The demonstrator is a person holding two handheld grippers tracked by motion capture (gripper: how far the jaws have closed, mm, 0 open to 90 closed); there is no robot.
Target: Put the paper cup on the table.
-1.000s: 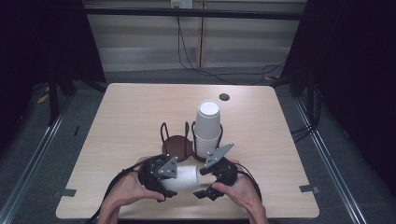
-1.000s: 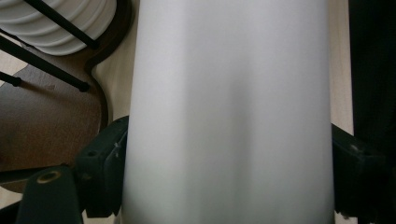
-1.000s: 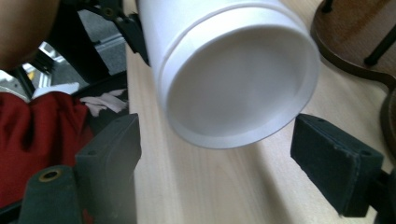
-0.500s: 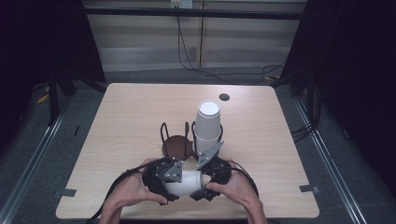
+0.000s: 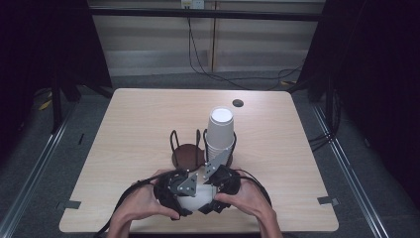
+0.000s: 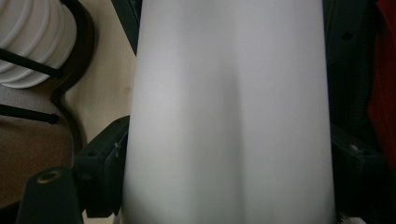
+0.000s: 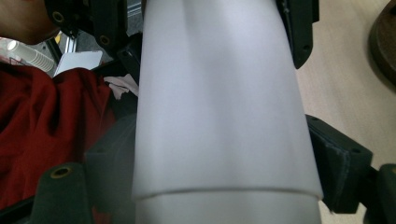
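Both of our grippers have closed in toward each other since a second ago, when the right one stood apart and angled up near the cup stack; now they meet over a white cup at the near edge of the table (image 5: 124,124).

We hold the white cup (image 5: 194,202) lying on its side, just in front of the wire cup holder (image 5: 184,151). Our left gripper (image 5: 174,194) clasps it from one end and our right gripper (image 5: 222,184) from the other, so the cup lies between the two, touching both. In the left gripper view the cup (image 6: 229,112) runs up the middle with a black jaw pressed against each flank, and its wall is dented inward. In the right gripper view the cup (image 7: 219,102) sits likewise between the jaws, and a rim line crosses it low down, as of two cups nested.

Behind the held cup, the stack of cups (image 5: 220,131) stands upright in the right bay of the holder; the left bay shows its brown base.
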